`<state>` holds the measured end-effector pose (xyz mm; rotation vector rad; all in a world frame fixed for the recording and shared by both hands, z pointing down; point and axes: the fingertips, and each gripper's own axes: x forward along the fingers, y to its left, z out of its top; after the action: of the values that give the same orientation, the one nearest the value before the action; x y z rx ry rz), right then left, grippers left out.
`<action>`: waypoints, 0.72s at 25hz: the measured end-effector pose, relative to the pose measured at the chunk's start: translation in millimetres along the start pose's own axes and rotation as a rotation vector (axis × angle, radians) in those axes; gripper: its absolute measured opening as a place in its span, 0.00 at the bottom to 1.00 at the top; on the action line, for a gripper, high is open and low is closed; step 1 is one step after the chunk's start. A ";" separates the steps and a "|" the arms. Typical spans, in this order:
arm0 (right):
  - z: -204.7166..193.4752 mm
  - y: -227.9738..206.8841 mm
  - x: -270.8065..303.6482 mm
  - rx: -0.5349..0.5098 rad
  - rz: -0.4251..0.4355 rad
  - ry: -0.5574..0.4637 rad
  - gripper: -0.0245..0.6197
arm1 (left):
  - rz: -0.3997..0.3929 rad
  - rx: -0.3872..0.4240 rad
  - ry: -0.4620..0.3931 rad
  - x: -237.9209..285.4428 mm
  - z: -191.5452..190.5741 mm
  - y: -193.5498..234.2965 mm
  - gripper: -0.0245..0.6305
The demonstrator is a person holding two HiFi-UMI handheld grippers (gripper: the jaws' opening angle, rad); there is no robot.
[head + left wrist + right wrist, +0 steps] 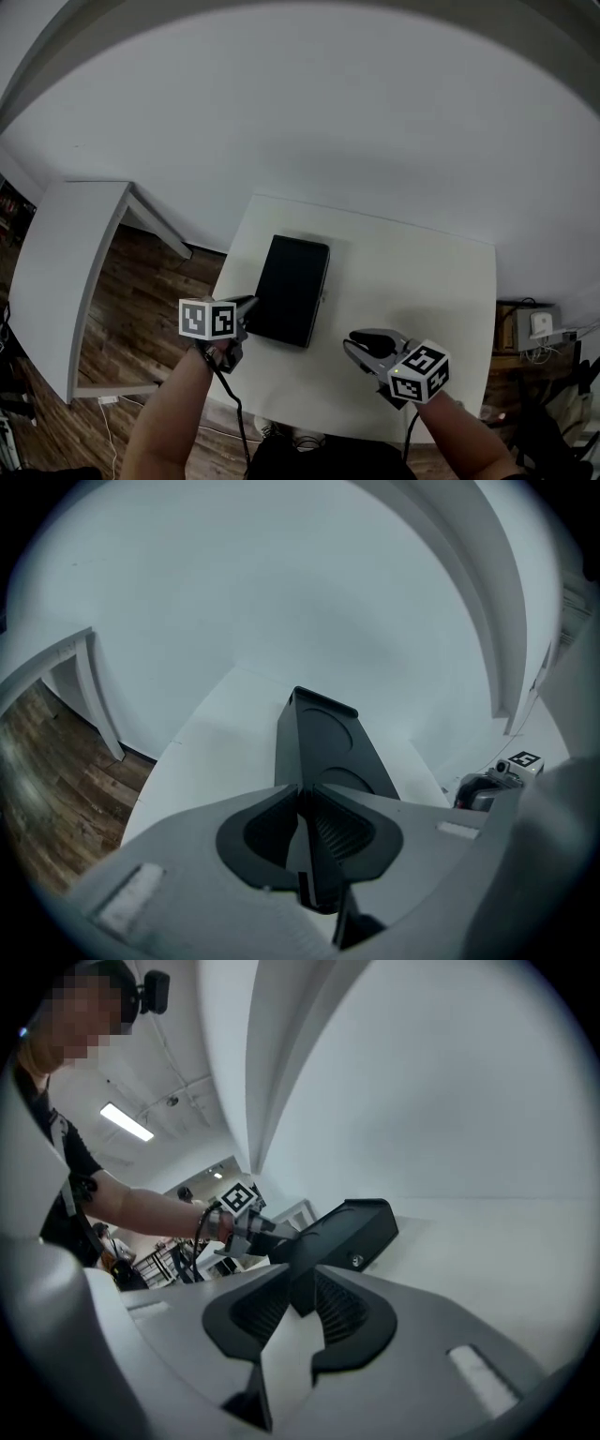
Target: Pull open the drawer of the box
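Black box is being seen lying flat on the white table, left of the middle, long side running away from the person. Its drawer is sitting shut, with the front flush and a small round knob on the side facing the right gripper view. What is inside is being hidden.

Left gripper is being held at the box's near left edge. Its jaws are drawn nearly together and appear clenched on that edge.

Right gripper is being held over bare tabletop, well apart from the box on its right. Its jaws are released with nothing between the pads, and the knob side is being framed beyond the gap.

Nothing is standing between the right gripper and the knob.

A second white table is being seen further left, over wood floor.
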<state>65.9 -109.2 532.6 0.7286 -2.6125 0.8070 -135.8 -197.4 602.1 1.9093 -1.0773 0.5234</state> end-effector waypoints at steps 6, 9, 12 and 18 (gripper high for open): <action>3.5 -49.5 44.4 0.192 0.023 0.007 0.18 | 0.017 0.000 -0.002 -0.4 -0.1 -0.5 0.13; -0.3 -71.2 65.2 0.192 -0.006 0.042 0.21 | 0.032 0.013 0.001 0.2 0.2 -1.8 0.13; -8.7 -79.6 83.0 0.125 -0.009 0.127 0.21 | 0.042 0.022 0.006 -0.2 0.9 -1.1 0.13; -3.9 -86.8 104.3 0.339 0.059 0.093 0.20 | 0.038 0.005 0.006 -1.2 -1.1 -2.0 0.13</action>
<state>28.6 -208.0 618.0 0.6821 -2.4511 1.2899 -134.7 -195.4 600.9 1.8932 -1.1118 0.5528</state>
